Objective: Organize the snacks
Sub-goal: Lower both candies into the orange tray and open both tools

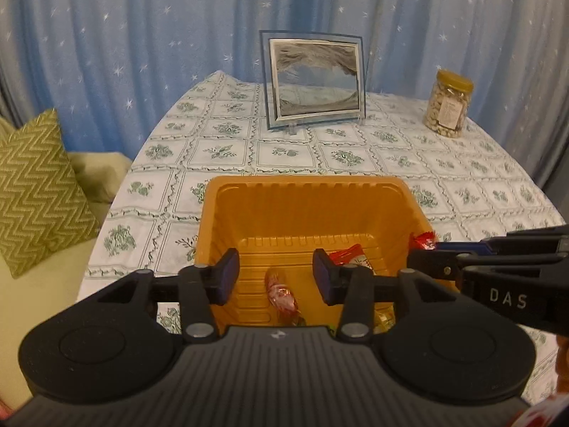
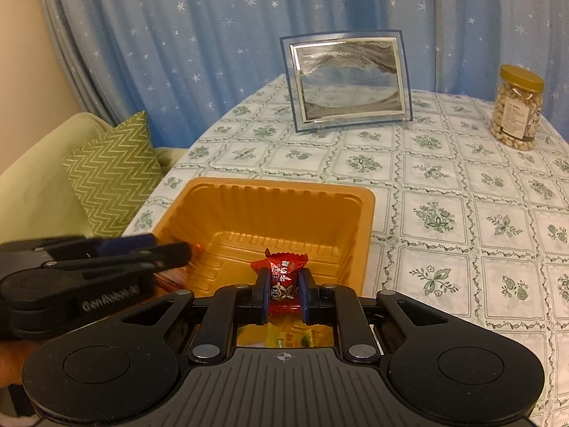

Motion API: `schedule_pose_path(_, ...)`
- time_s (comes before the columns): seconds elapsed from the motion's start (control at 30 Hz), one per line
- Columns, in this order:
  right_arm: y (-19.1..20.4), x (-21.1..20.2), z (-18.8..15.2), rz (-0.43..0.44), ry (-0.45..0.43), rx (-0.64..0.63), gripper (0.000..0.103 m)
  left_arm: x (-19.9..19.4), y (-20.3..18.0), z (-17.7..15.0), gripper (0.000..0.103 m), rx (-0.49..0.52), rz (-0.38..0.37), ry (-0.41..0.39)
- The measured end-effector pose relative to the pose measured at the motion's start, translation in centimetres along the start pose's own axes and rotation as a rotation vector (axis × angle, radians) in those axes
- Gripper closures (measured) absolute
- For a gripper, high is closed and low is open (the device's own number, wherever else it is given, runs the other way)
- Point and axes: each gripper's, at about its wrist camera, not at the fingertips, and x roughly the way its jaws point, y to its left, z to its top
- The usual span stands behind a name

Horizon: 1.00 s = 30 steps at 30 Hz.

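Red candy [image 2: 283,282] pinched between right gripper [image 2: 283,293] fingers above orange tray [image 2: 366,210]; left gripper [image 1: 275,275] wide, empty.

My right gripper [image 2: 283,293] is matt black plastic with blue pads [image 2: 305,293] and small dull metal pivots, and it pinches a red candy [image 2: 282,277] in glossy, crinkled foil wrap; my left gripper [image 1: 276,277] has the same matt finish. The orange tray [image 1: 306,213] looks like thin moulded plastic, smooth with ribbed walls and a slight sheen, and it sits on a printed cloth tablecloth [image 1: 462,178]. Behind stand a glossy glass-fronted picture frame [image 1: 314,80], a clear plastic jar [image 1: 448,105] with a shiny gold lid and paper label, a soft draped curtain [image 1: 124,35] and a woven textured cushion [image 1: 39,185].
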Motion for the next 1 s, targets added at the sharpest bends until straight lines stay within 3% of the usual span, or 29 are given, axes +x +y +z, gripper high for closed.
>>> schedule_pose_path(0.5,1.8,-0.1,0.8,0.033,-0.014,-0.011,0.086,-3.8,2.3,-1.5,0.063,-0.091,0.007,-0.014)
schedule_pose_path(0.73,2.5,0.7,1.6,0.091,-0.029,-0.018,0.085,-4.6,3.5,-1.8,0.063,-0.116,0.027,-0.026)
schedule_pose_path(0.77,2.3,0.7,1.6,0.089,-0.031,-0.009,0.075,-4.8,3.6,-1.8,0.063,-0.118,0.032,-0.026)
schedule_pose_path(0.8,2.2,0.5,1.6,0.094,-0.041,-0.001,0.058,-5.0,3.7,-1.9,0.062,-0.12,0.034,-0.028)
schedule_pose_path(0.87,1.8,0.0,1.4,0.1,-0.061,0.02,0.041,-5.4,3.8,-2.1,0.06,-0.124,0.036,-0.032)
schedule_pose_path(1.0,1.3,-1.2,1.1,0.087,-0.059,0.028,0.041,-6.2,3.7,-2.6,0.057,-0.133,0.039,-0.031)
